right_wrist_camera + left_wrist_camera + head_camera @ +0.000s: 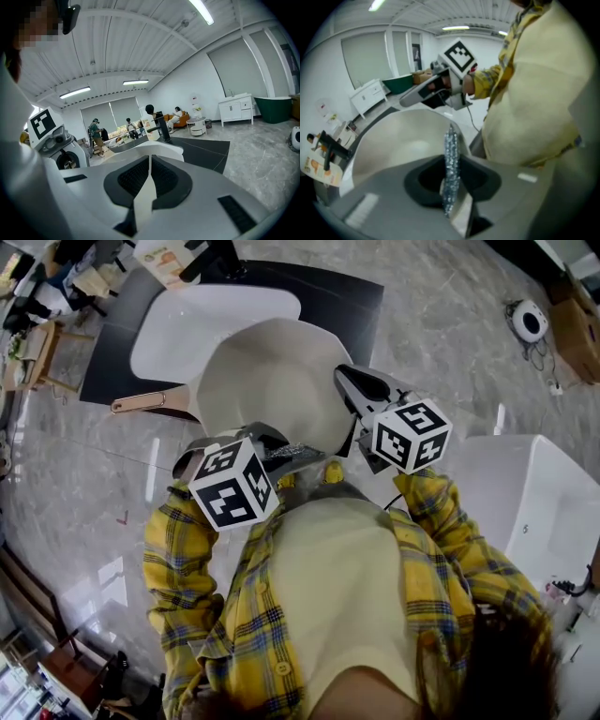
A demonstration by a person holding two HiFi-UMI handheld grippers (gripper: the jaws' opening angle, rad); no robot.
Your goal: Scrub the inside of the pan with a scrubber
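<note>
Marble floor (450,324) underfoot | right gripper (150,161) clamped on rim of pan (267,381), likely steadying it | left gripper (281,451) pinching steel scrubber (450,154) tight, poised over the inside.

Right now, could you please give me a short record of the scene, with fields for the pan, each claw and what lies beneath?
pan: pale inside, raised over the basin, handle pointing to the person's left
left claw: shut on the scrubber, a flat silvery mesh pad, at the pan's near rim
right claw: shut on the pan's rim
beneath: white sink set in a dark counter
contact: cannot tell whether the scrubber touches the pan's inside
</note>
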